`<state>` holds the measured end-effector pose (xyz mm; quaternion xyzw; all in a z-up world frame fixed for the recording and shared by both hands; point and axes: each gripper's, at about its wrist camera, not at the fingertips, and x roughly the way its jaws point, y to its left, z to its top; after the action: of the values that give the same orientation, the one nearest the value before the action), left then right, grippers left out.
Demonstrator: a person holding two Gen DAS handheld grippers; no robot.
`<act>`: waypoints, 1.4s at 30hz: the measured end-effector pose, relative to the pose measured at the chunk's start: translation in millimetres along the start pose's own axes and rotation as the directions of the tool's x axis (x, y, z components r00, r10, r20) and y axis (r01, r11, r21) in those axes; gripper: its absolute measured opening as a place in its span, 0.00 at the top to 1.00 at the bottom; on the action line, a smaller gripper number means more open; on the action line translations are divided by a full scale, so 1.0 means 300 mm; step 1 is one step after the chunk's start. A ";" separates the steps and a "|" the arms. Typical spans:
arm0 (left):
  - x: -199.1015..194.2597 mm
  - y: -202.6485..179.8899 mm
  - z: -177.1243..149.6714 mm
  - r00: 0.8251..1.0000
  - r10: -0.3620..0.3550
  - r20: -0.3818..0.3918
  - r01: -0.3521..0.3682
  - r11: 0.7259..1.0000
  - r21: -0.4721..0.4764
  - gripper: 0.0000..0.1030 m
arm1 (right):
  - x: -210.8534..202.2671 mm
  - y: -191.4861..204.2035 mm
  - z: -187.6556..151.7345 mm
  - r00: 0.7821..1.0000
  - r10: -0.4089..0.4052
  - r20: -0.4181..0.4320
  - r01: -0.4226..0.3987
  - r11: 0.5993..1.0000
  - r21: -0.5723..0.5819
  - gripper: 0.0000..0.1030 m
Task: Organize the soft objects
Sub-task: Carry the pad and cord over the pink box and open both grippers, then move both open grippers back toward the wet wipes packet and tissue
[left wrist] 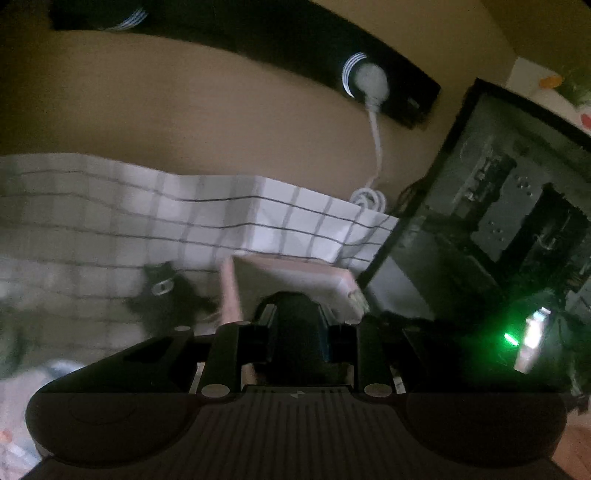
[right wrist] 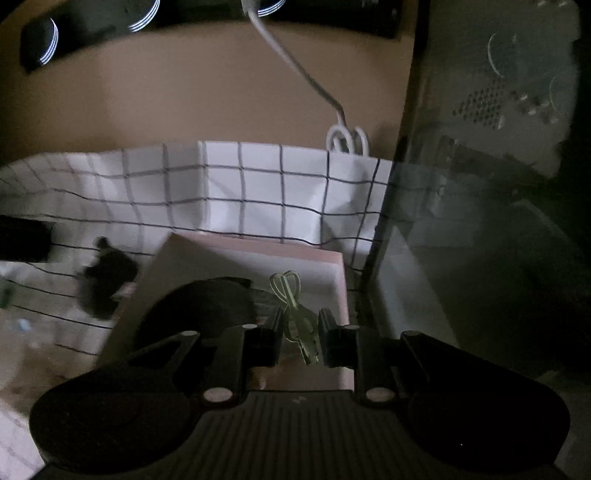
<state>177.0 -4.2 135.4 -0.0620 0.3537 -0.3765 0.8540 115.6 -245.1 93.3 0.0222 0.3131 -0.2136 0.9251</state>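
Observation:
In the left wrist view my left gripper [left wrist: 296, 326] is shut on a black soft object [left wrist: 295, 306] that fills the gap between its fingers. Just beyond it stands a pink box [left wrist: 291, 275] with a pale inside. In the right wrist view my right gripper [right wrist: 300, 334] hangs over the same pink box [right wrist: 341, 295], shut on a pale green coiled cable [right wrist: 291, 295] whose plug end points back at the camera. A dark rounded thing [right wrist: 207, 306] covers the box's left part; what it is I cannot tell. A black fuzzy item [right wrist: 107, 282] lies on the checked cloth left of the box.
White checked cloth [left wrist: 110, 206] covers the surface and rises at the back. A white cord [left wrist: 376, 140] runs down from a black power strip [left wrist: 258, 33] on the tan wall. An open computer case [left wrist: 498, 221] with a green light stands close on the right.

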 end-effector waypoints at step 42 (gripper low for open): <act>-0.332 0.760 -0.308 0.970 0.230 -0.075 -0.240 0.952 -0.190 0.75 | -0.339 0.953 -0.002 0.890 0.401 -0.216 -0.449 0.852 -0.269 0.55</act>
<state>207.0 240.5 37.5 -0.0941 0.4162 -0.2368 0.8728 159.8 53.3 126.0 -0.0390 0.3997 0.0509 0.9144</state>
